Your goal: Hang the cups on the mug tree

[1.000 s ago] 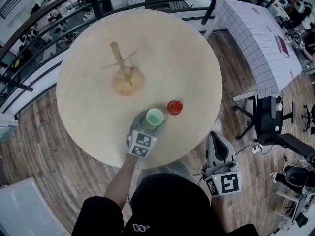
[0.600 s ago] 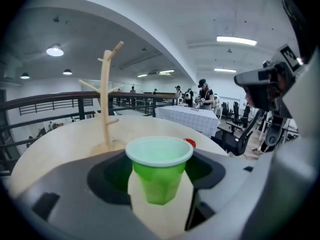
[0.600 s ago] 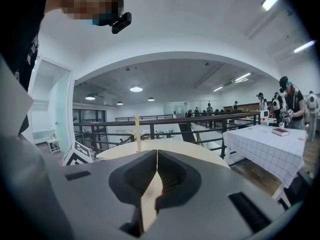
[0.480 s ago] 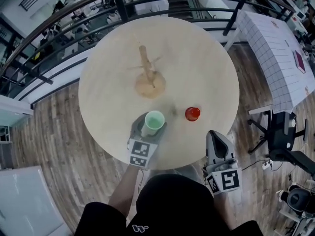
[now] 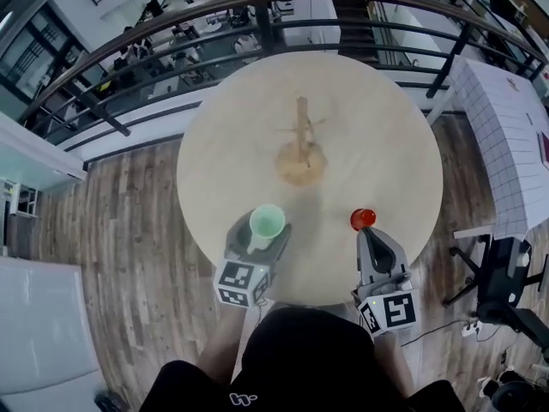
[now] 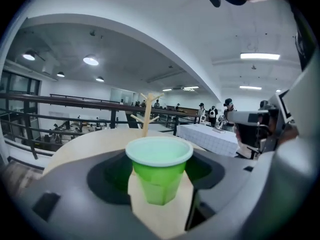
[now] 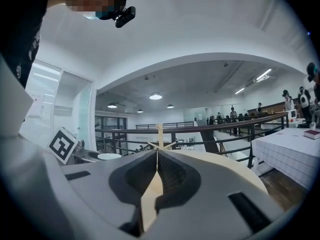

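Observation:
A wooden mug tree (image 5: 300, 136) stands bare at the middle of the round pale table (image 5: 386, 127). My left gripper (image 5: 265, 235) is shut on a green cup (image 5: 267, 223), upright and held above the table's near part. In the left gripper view the green cup (image 6: 159, 169) sits between the jaws with the mug tree (image 6: 146, 116) beyond it. A red cup (image 5: 363, 219) stands on the table near the front edge. My right gripper (image 5: 368, 233) is shut and empty, its tips just behind the red cup. The right gripper (image 7: 157, 151) view shows the mug tree (image 7: 160, 136) straight ahead.
A dark metal railing (image 5: 257, 15) curves round the table's far side. A white gridded table (image 5: 515, 136) and an office chair (image 5: 502, 273) stand to the right. Wooden floor (image 5: 129, 230) lies to the left.
The left gripper has lifted the green cup off the table and carried it left, away from the red cup. The right gripper has come forward over the table edge to the red cup.

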`<state>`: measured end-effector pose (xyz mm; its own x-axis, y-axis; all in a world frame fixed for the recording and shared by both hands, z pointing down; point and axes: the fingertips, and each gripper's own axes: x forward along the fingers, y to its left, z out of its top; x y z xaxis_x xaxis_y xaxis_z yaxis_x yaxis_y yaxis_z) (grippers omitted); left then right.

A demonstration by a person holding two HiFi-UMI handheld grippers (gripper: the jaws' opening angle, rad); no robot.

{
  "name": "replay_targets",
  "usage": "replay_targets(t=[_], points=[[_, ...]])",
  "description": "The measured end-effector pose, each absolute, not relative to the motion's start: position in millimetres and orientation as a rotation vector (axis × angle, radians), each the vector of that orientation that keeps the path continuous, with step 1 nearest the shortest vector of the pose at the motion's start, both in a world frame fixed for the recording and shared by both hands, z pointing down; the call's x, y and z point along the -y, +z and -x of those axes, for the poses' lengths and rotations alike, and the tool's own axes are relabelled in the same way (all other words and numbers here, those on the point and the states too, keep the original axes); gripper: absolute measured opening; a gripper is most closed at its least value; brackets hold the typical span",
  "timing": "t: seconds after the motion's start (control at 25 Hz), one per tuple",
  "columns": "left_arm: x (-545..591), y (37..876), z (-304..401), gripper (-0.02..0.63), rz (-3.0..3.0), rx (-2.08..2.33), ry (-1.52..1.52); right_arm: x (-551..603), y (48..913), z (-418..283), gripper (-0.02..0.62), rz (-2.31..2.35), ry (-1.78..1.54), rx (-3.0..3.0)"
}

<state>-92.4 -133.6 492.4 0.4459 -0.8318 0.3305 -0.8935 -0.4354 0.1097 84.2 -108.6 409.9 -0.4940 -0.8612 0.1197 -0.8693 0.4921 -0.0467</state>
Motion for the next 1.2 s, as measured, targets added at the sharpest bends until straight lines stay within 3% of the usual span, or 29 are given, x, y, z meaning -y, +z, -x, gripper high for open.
replay_targets(t=[0.52, 0.84, 1.2], points=[[187.9, 486.4, 178.2, 0.322, -2.248, 1.701, 0.976, 103.6, 404.0, -83.2, 0.011, -1.553, 0.181, 2.654], [242.9, 490.7, 184.4, 0.322, -2.221, 1.627, 1.415, 94.2, 408.6, -102.1, 0.011, -1.62, 0.18, 2.579], [304.7, 476.1, 174.9, 0.322, -2.223, 1.719, 2.106, 87.7, 419.0, -121.7, 0.011, -1.681, 0.22, 2.513]])
